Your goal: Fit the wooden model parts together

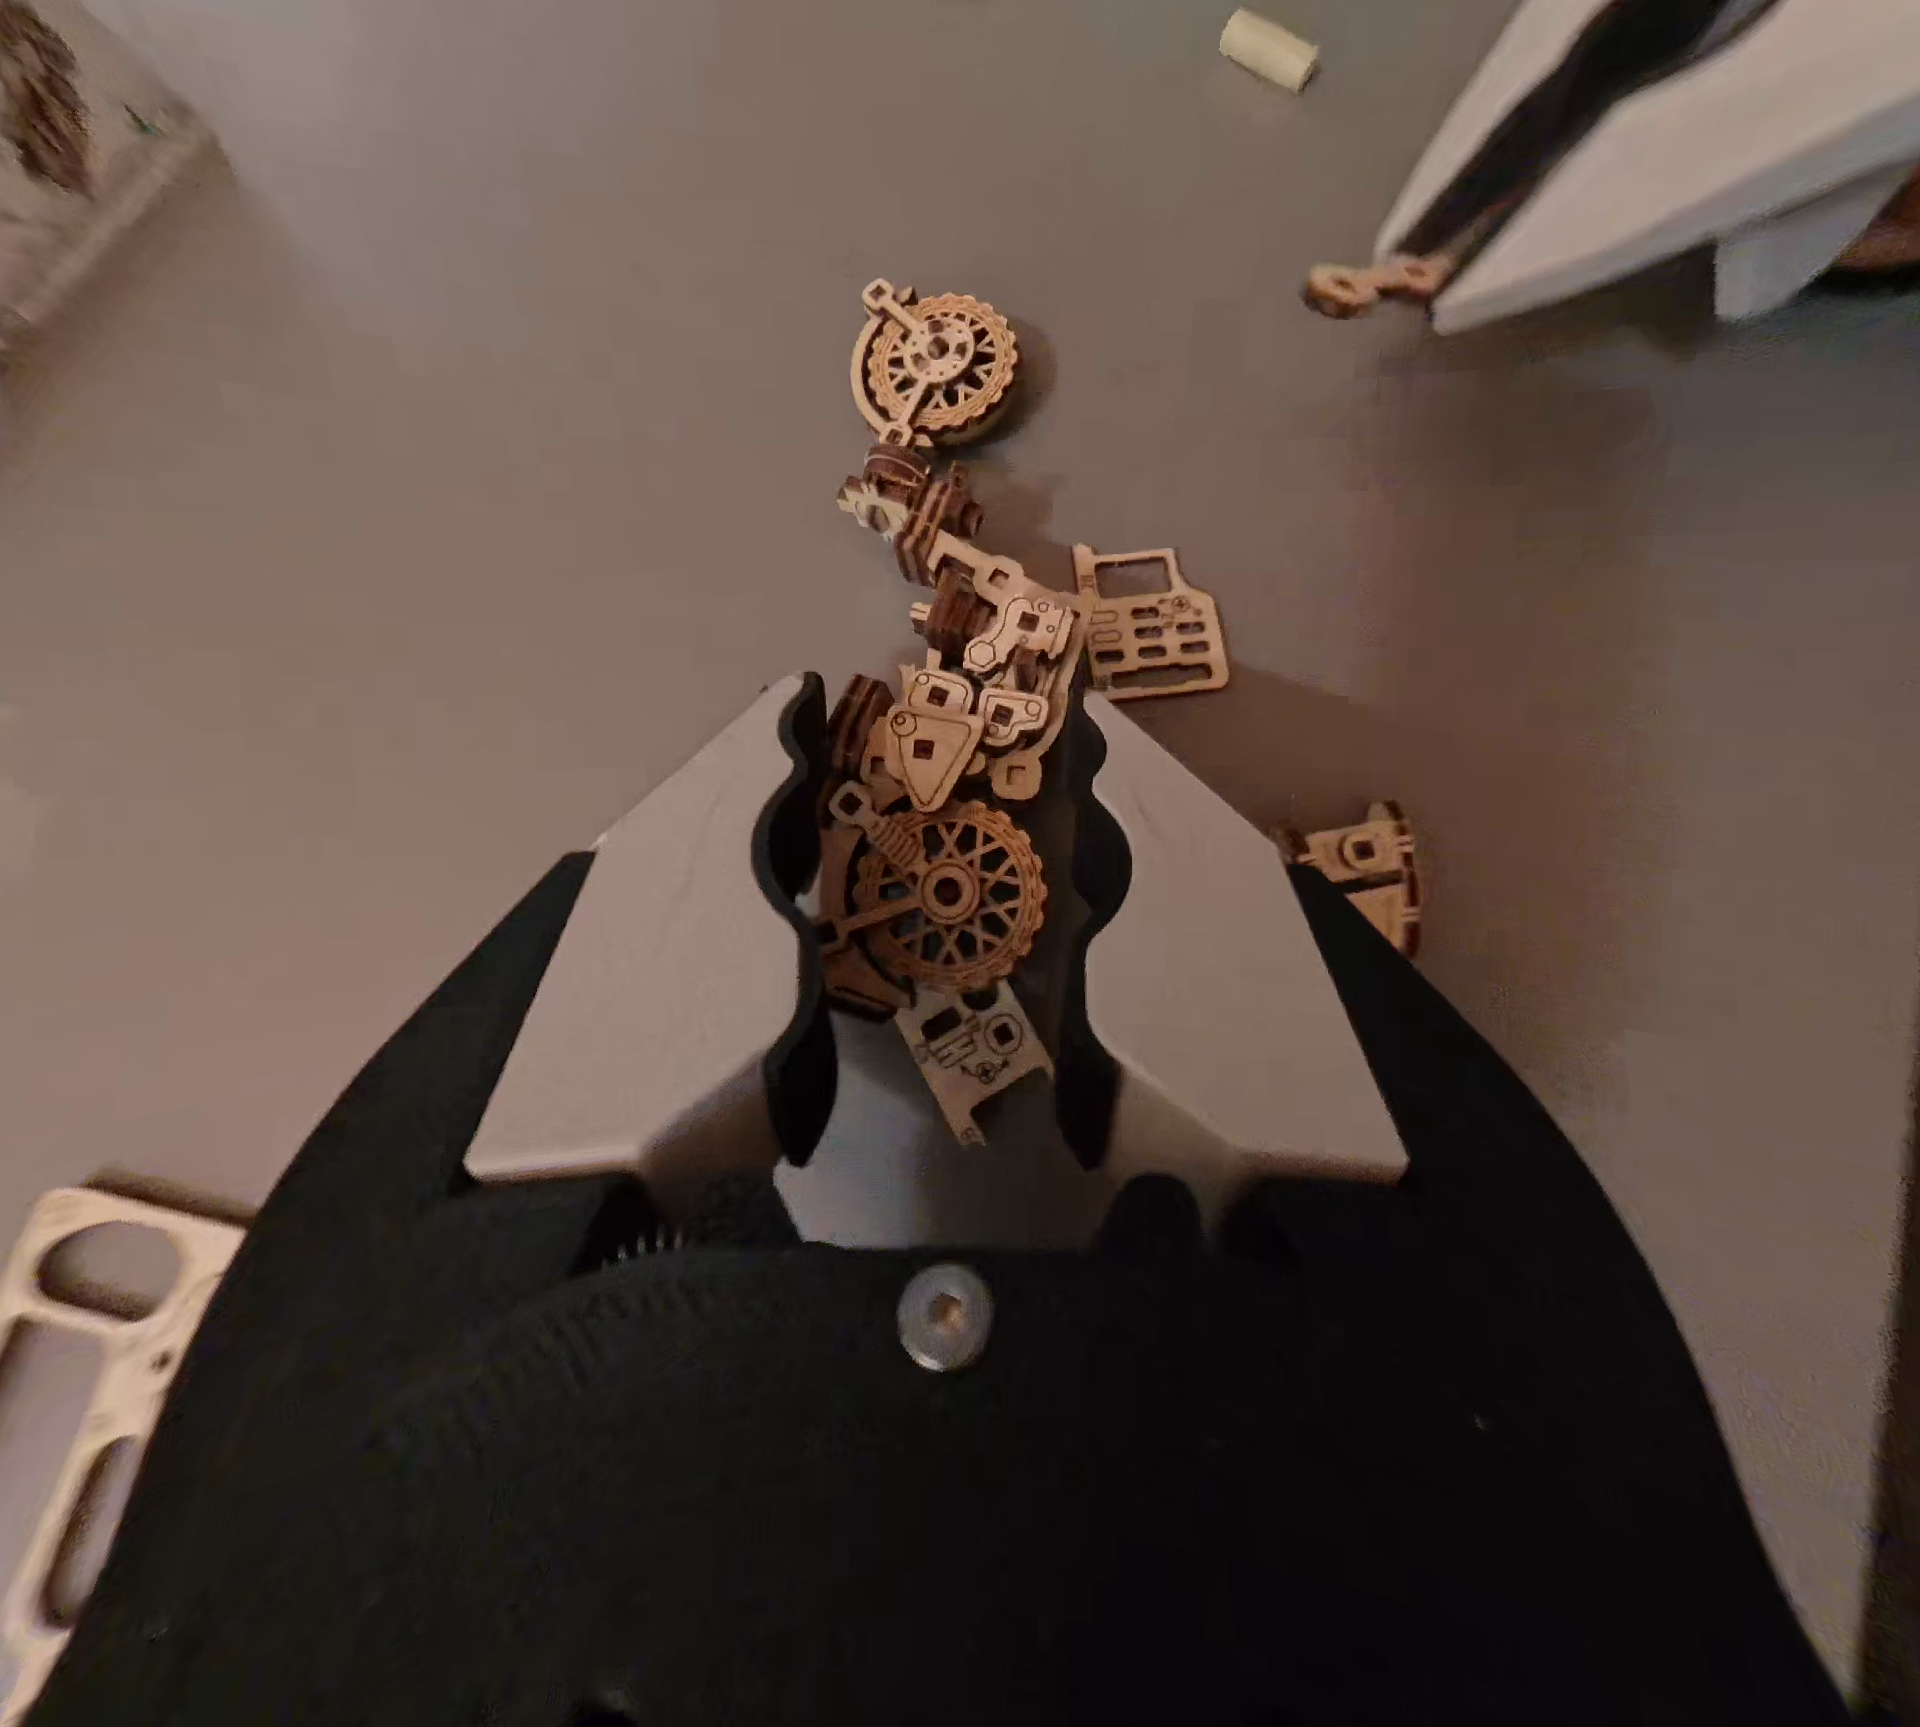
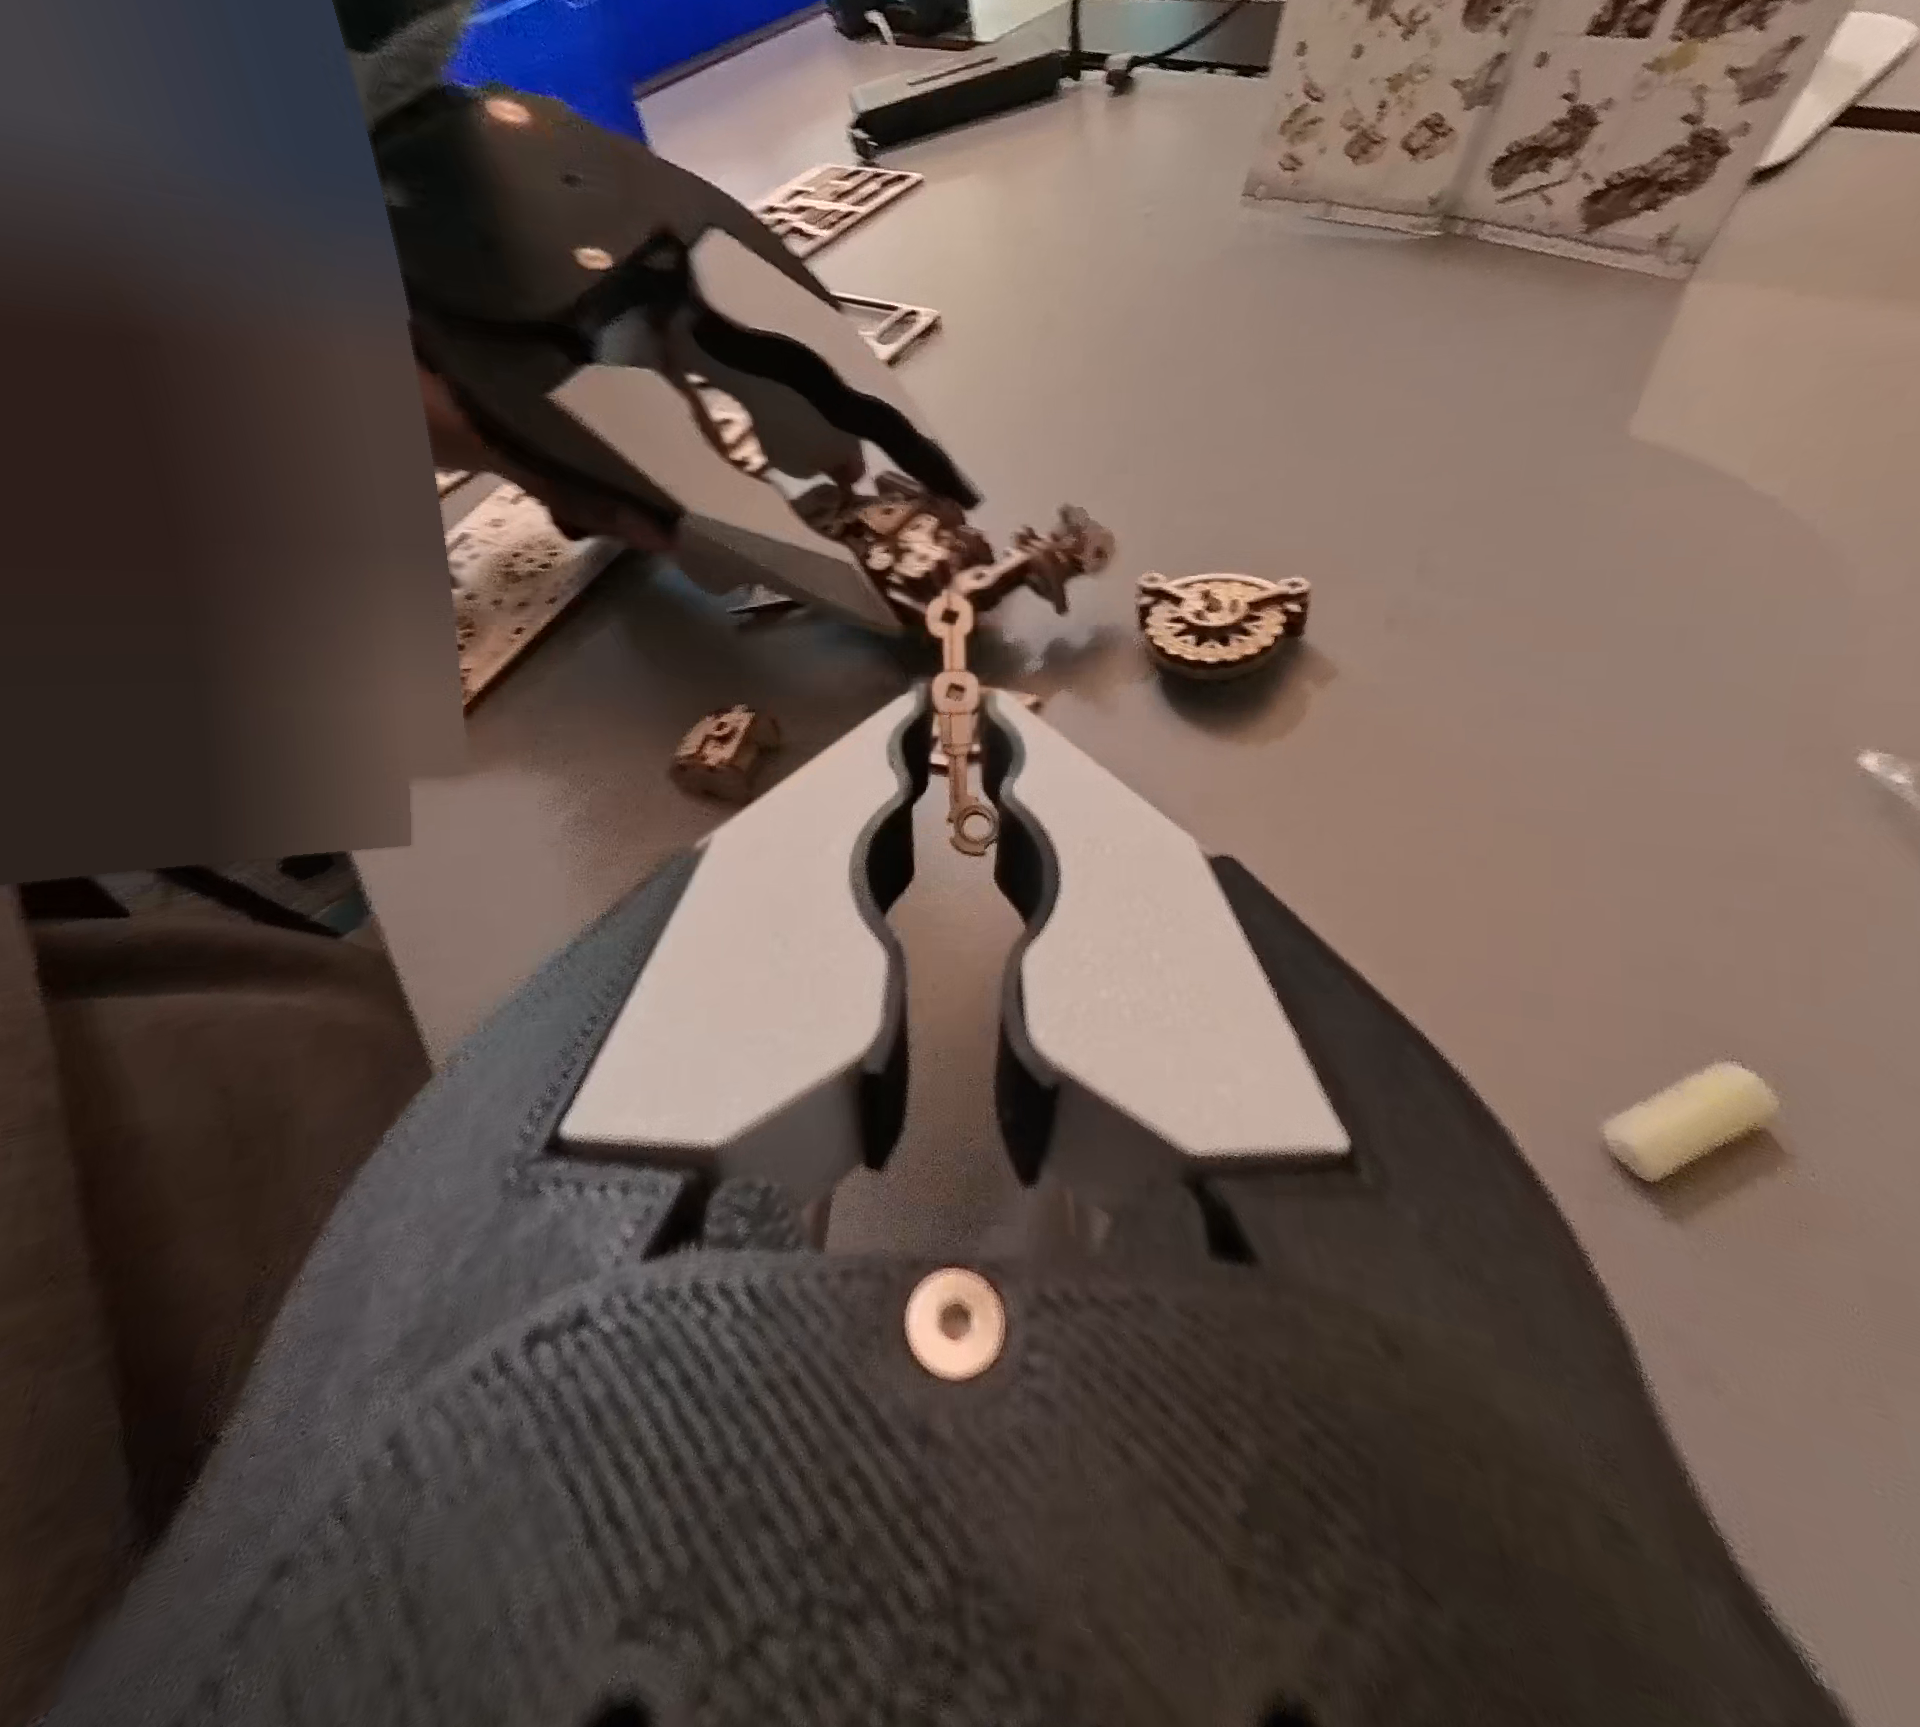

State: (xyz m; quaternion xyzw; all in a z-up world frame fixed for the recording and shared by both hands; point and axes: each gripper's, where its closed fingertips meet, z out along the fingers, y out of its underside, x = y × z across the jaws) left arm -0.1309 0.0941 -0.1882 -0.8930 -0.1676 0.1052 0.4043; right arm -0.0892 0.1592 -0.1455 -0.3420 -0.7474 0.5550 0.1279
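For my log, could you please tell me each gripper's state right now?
Left gripper: closed on the wooden model.
Right gripper: closed on a thin wooden link part.

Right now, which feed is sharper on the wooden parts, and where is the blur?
Left wrist view: sharp on the wooden assembly in the left tongs, though the right tongs and frame edges smear. Right wrist view: softer overall; the link piece is readable, the instruction sheet blurred.
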